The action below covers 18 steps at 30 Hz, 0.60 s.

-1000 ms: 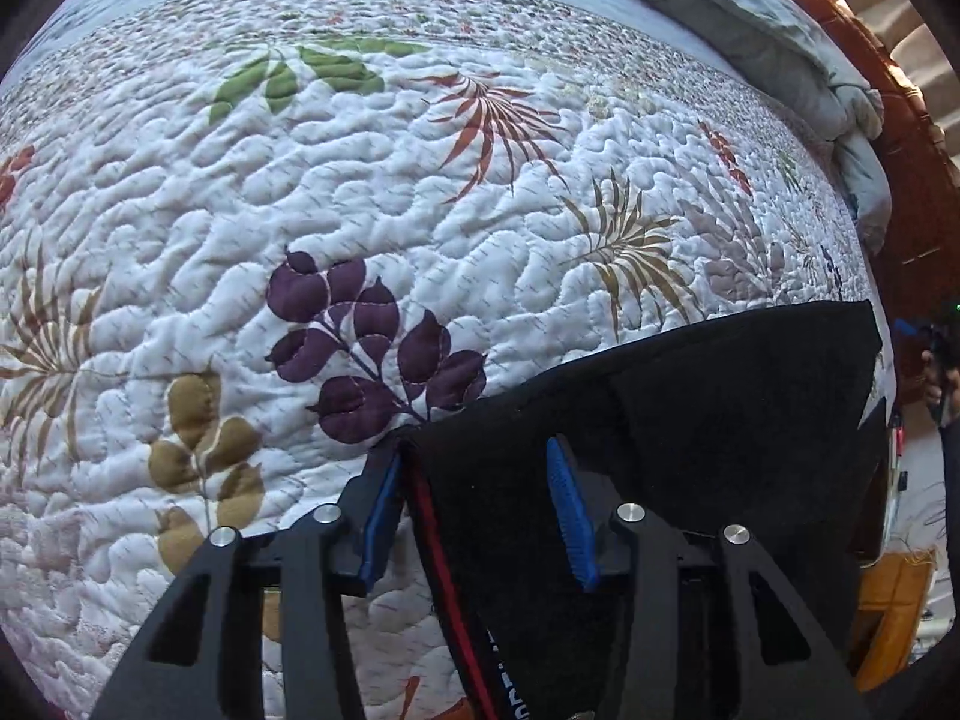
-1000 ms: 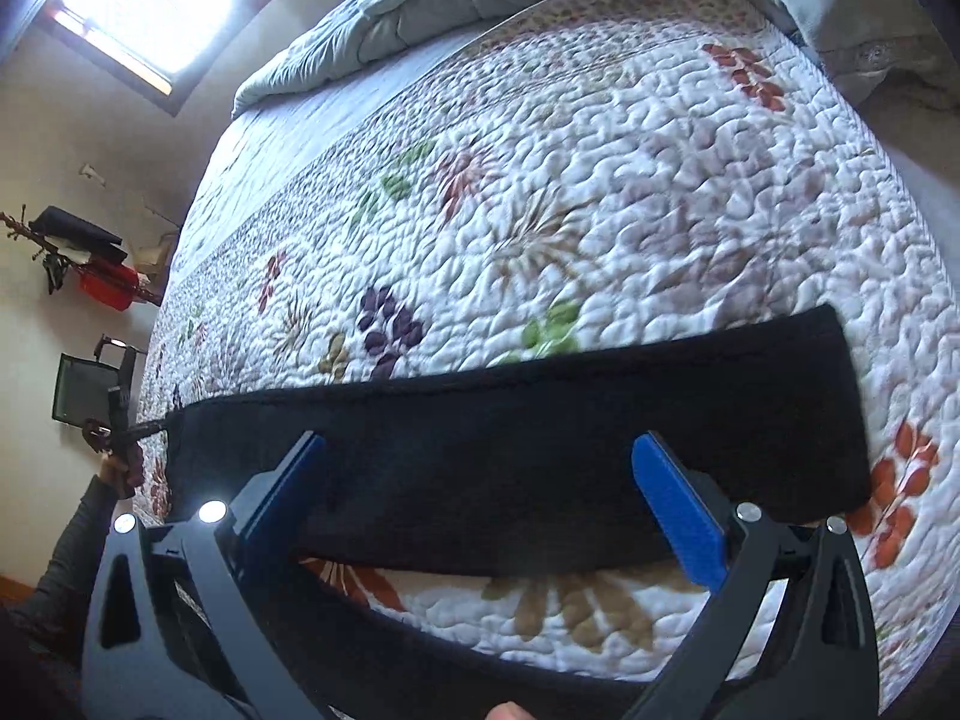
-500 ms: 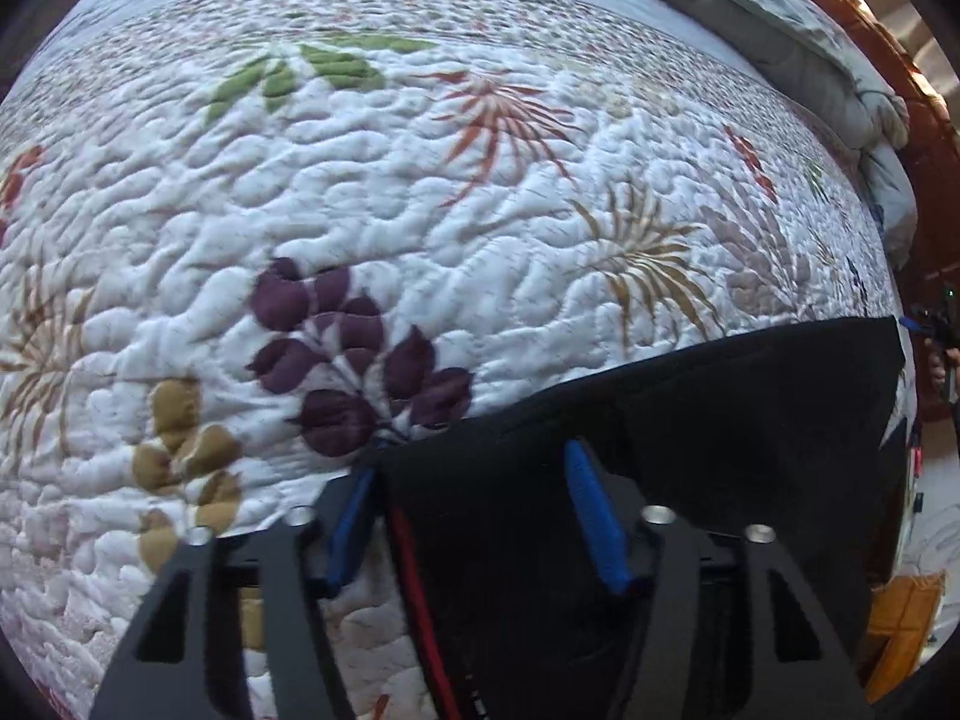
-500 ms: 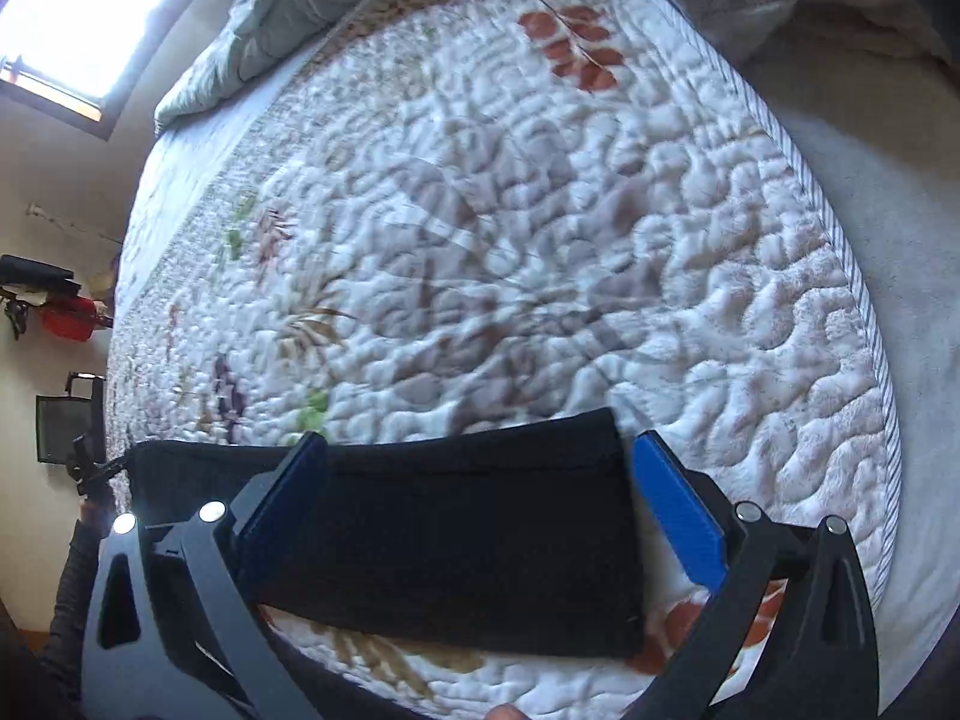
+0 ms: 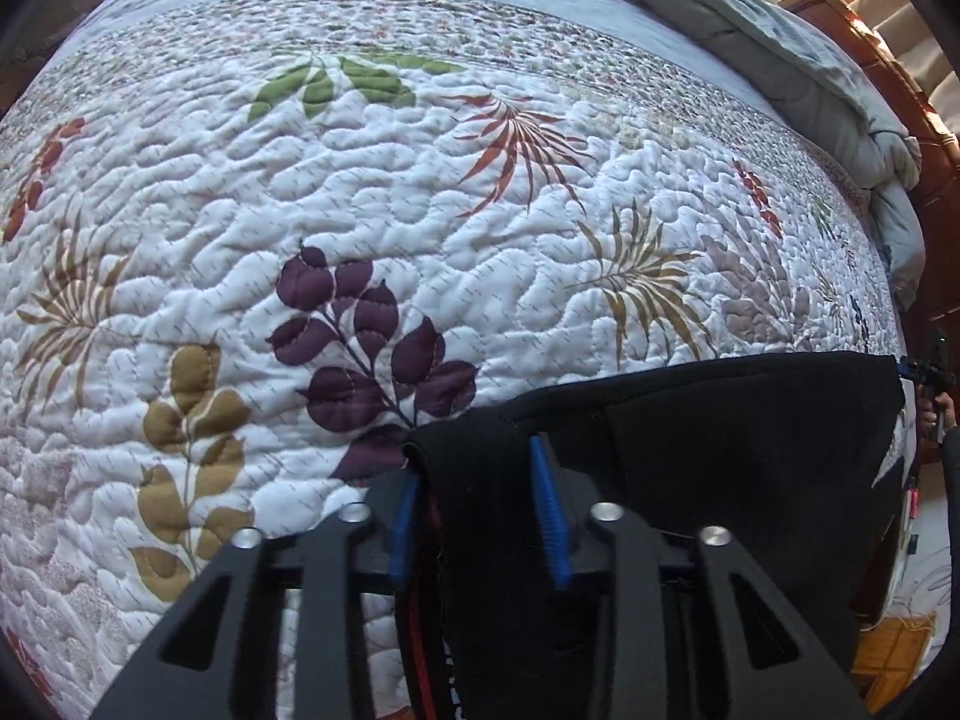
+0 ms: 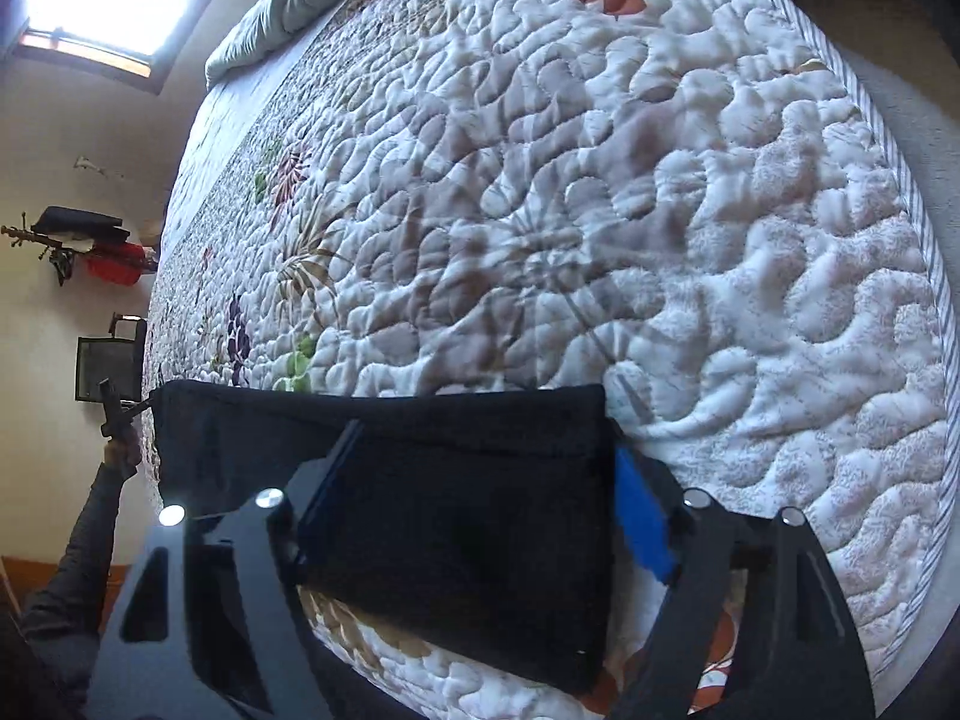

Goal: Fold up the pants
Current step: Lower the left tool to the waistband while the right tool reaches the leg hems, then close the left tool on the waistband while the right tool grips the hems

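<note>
- A white quilt [image 5: 420, 192] with stitched leaf prints in purple, green, rust and tan covers the bed and fills most of both wrist views.
- A rumpled grey duvet [image 5: 798, 54] lies bunched along the far edge of the bed, past the quilt's patterned border.
- The black pants [image 5: 750, 438] lie flat on the quilt as a long folded strip near the front edge of the bed, running from one gripper to the other; a red stripe shows along the end under the left gripper.
- The right gripper [image 6: 480, 492] sits over the opposite end of the strip. Its jaws have just been closing, with the end of the pants between them; the blue pads straddle the cloth, and I cannot tell whether they press on it.
- The left gripper [image 5: 480, 510] points steeply down at its end of the pants. Its jaws have just been closing and now pinch a raised fold of the black cloth between the blue pads.
- A dark sleeve [image 6: 78, 546] shows at the left edge of the right wrist view.
</note>
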Tool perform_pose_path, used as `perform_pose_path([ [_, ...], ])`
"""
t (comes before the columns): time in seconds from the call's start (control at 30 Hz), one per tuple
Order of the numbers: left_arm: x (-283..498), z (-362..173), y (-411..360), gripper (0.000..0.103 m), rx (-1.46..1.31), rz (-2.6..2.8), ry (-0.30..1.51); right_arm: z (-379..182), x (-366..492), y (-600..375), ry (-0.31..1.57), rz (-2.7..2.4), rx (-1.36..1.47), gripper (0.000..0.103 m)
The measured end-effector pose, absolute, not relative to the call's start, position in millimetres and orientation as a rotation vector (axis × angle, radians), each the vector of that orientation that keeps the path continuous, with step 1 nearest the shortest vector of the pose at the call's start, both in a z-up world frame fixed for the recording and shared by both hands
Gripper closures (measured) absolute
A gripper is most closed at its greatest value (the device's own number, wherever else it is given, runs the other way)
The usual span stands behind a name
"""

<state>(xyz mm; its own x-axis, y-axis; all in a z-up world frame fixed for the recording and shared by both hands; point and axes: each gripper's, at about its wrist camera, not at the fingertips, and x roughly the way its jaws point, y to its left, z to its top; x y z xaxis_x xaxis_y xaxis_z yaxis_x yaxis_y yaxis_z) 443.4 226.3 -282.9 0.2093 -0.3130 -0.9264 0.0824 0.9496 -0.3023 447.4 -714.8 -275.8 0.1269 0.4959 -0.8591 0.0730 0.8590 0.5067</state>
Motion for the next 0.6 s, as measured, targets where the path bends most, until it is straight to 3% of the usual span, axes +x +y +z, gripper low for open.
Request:
perform_pose_path([
  [0.1, 440, -281, 227, 0.08, -0.216, -0.269, 1.324, -275, 448, -724, 1.429, 0.321, 0.51, 0.05],
  [0.17, 439, -280, 226, 0.081, -0.219, -0.267, 1.323, -276, 446, -731, 1.432, 0.316, 0.518, 0.056],
  [0.33, 439, -278, 224, 0.083, -0.22, -0.255, 1.324, -277, 448, -741, 1.424, 0.35, 0.542, 0.056],
  [0.4, 439, -280, 225, 0.083, -0.229, -0.251, 1.331, -287, 455, -751, 1.424, 0.336, 0.573, 0.061],
  [0.53, 444, -287, 224, 0.082, -0.235, -0.23, 1.352, -290, 454, -757, 1.403, 0.361, 0.603, 0.056],
  [0.57, 444, -288, 223, 0.082, -0.228, -0.224, 1.353, -288, 453, -755, 1.397, 0.369, 0.597, 0.059],
  [0.6, 443, -287, 221, 0.083, -0.218, -0.218, 1.352, -287, 452, -754, 1.396, 0.367, 0.589, 0.072],
])
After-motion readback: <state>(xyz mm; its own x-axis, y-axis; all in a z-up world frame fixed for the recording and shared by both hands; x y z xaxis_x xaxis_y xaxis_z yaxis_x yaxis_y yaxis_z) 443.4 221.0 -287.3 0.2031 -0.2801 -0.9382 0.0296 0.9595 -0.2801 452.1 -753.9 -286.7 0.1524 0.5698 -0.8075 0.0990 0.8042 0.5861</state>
